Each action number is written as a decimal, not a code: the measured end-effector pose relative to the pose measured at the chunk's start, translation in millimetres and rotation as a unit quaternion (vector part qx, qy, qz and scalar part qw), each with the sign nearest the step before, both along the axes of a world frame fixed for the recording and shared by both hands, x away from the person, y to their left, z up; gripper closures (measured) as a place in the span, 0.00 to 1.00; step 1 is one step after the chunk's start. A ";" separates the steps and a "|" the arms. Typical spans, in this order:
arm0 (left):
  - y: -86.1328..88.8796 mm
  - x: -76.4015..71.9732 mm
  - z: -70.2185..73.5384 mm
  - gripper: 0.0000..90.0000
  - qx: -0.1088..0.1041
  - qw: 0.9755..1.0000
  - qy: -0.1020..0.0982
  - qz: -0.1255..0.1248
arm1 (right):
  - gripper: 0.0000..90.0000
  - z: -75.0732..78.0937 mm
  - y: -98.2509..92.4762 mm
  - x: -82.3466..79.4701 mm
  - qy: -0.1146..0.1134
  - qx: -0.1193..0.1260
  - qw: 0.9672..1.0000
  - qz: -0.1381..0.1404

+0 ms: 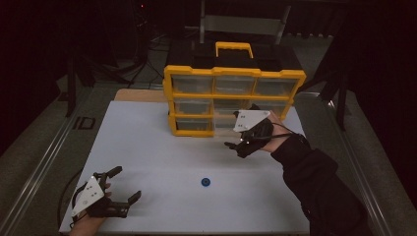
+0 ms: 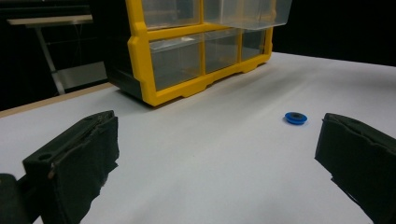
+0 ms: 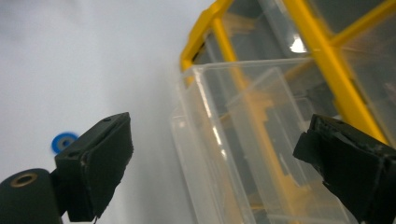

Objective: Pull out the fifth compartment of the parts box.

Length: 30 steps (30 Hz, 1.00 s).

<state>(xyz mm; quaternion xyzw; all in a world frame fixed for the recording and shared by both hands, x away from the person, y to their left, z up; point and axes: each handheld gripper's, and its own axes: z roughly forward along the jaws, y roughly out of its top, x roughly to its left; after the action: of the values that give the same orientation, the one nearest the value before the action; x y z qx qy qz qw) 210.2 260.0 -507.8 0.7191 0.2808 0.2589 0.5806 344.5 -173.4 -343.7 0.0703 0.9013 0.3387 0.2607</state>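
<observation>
A yellow organizer (image 1: pixel 234 93) with clear drawers stands at the back of the white table. One clear drawer (image 1: pixel 223 122) in its middle column is pulled partway out. My right gripper (image 1: pixel 236 147) hovers just in front of that drawer, jaws open, nothing between the pads. In the right gripper view the drawer (image 3: pixel 243 140) fills the gap ahead of the open right gripper (image 3: pixel 217 123). A small blue disc (image 1: pixel 206 182) lies on the table toward the near edge. My left gripper (image 1: pixel 129 182) rests at the near left, open and empty, with the disc (image 2: pixel 296 117) off to its right.
The white table (image 1: pixel 162 152) stretches between the organizer and my hands. The organizer's yellow carry handle (image 1: pixel 234 47) sticks up on top. A metal rail (image 1: pixel 39 172) runs along the table's left side, and dark surroundings lie beyond.
</observation>
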 end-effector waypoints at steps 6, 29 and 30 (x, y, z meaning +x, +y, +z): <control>0.1 0.2 0.1 0.00 -0.001 1.000 0.000 0.000 | 0.09 -3.7 -15.7 -5.2 -0.007 0.041 0.998 -0.036; -0.8 0.3 0.4 0.00 0.001 1.000 -0.001 -0.002 | 0.09 -43.7 -65.7 -31.2 0.024 0.142 0.982 -0.120; -0.7 0.2 0.4 0.00 0.001 1.000 -0.001 -0.002 | 0.09 -46.5 -67.0 -32.1 0.026 0.143 0.982 -0.123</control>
<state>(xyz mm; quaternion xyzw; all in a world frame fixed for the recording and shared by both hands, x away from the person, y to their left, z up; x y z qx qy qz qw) 210.4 259.3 -507.4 0.7196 0.2785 0.2589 0.5810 312.4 -240.4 -390.2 0.2263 0.8344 0.4277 0.2639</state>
